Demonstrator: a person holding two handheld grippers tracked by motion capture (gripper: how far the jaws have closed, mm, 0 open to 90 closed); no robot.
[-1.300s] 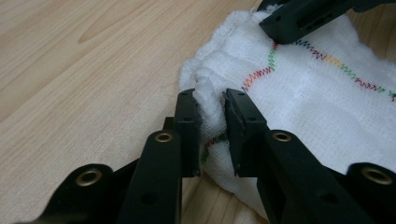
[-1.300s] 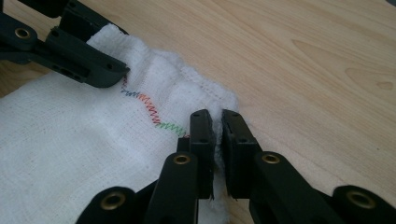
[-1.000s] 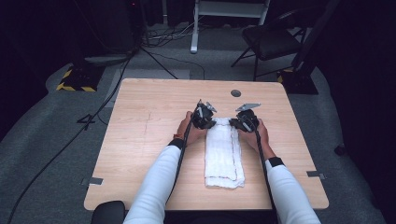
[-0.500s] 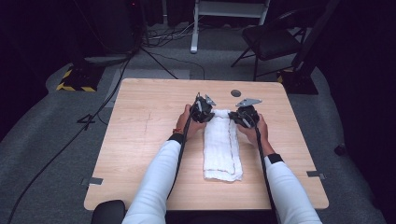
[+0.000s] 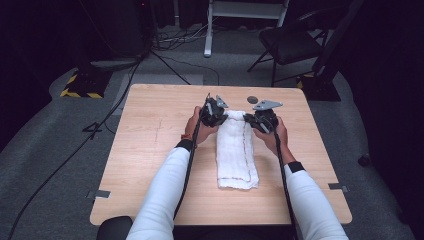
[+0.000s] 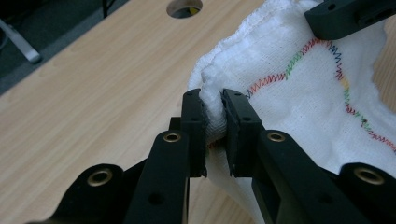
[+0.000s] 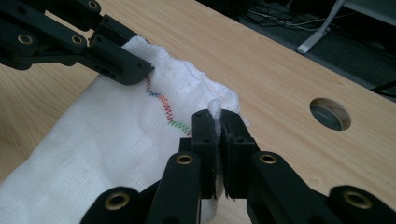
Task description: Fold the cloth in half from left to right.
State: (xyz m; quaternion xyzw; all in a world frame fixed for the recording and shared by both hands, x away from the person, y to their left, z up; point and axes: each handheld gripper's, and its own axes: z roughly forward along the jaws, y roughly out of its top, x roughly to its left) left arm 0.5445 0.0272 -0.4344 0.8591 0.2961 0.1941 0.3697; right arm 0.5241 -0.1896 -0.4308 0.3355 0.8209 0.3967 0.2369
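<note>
left fingers [image 6: 194, 126]: clamped on the far left corner of the white cloth [image 5: 235, 150], fabric bunched between the pads.
right fingers [image 7: 233, 135]: pinched shut on the far right corner, thin fold between them.
left gripper [image 5: 214, 111] / right gripper [image 5: 262, 120]: you've got both at the cloth's far end, one per corner, facing each other across it.
cloth: folded into a long strip, lying lengthwise mid-bench; far end lifted in your grip, near end flat on the bench [image 5: 150, 150]. Coloured stitching [image 6: 299, 60] runs along the hem.
progress: both corners secured, looks like the grasp step is done. Left, by my read: lift and unfold or fold over; nothing spread yet.
edges: cable hole [image 5: 252, 99] just beyond your grippers, far bench edge close behind it.
room: bare wood left and right of the strip, more on the left. Near edge well back from the cloth.
</note>
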